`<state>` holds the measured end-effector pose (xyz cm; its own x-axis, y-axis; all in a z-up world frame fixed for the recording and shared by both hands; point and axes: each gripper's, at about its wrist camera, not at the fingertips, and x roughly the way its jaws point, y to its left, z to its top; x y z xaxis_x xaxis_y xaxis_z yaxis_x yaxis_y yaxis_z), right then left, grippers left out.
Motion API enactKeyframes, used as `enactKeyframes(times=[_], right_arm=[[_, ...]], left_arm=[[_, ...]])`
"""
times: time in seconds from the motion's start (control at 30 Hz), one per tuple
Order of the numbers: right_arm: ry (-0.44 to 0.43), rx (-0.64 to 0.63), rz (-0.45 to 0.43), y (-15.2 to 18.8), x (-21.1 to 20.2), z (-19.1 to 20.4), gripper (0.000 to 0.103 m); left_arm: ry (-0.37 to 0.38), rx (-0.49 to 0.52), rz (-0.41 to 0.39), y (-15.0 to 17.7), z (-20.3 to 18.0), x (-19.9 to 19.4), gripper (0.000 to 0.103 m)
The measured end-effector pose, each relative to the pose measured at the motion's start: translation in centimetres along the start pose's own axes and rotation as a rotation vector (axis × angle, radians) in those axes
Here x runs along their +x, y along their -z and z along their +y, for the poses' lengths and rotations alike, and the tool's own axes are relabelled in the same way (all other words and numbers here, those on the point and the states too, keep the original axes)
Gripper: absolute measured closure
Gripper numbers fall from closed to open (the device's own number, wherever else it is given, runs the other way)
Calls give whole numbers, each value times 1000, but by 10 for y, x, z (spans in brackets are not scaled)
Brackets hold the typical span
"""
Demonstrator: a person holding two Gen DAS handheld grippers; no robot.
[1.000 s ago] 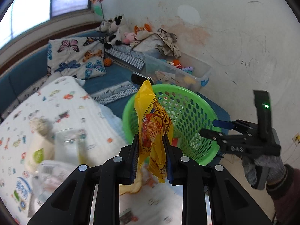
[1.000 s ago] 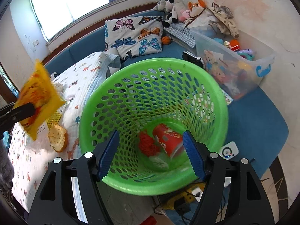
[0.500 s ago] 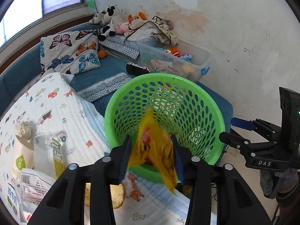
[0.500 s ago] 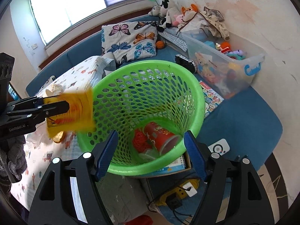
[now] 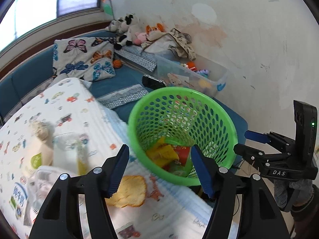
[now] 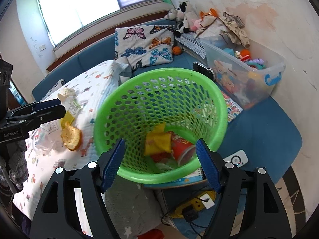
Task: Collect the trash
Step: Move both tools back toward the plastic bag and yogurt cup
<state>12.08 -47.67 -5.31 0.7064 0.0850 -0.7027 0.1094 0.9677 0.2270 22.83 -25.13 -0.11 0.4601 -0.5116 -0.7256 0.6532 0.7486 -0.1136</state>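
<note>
Where grippers gape, basket [image 6: 220, 103] holds yellow wrapper [image 6: 158, 142].

Left wrist view: looks down from over patterned white bedspread [image 5: 83, 117], toward green perforated plastic basket [image 5: 229, 131], close. Right wrist view: looks steeply into same basket [image 6: 221, 103] from its near side, closer. Both share basket, bedspread [image 6: 99, 79] beside it, clear plastic toy bin [image 5: 217, 79] [image 6: 275, 73] behind it.

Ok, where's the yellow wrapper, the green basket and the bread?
yellow wrapper [image 6: 158, 143], right wrist view, middle of the packet.
green basket [image 6: 159, 72], right wrist view, far rim.
bread [image 5: 128, 191], left wrist view, middle of the slice.
</note>
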Motion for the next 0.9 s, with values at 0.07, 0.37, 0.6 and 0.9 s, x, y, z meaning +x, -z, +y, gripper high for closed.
enactKeyframes(times=[0.07, 0.37, 0.6, 0.9], right_arm=[[-11, -16, 0, 0, 0, 8, 29], [-79, -127, 30, 2, 9, 54, 28], [-143, -209, 60, 7, 24, 95, 27], [-203, -284, 100, 13, 45, 136, 27]], left_arm=[[-9, -13, -11, 3, 7, -9, 41], [-79, -74, -73, 26, 42, -57, 41], [-165, -117, -120, 49, 68, -94, 40], [-216, -221, -116, 87, 102, -115, 40]])
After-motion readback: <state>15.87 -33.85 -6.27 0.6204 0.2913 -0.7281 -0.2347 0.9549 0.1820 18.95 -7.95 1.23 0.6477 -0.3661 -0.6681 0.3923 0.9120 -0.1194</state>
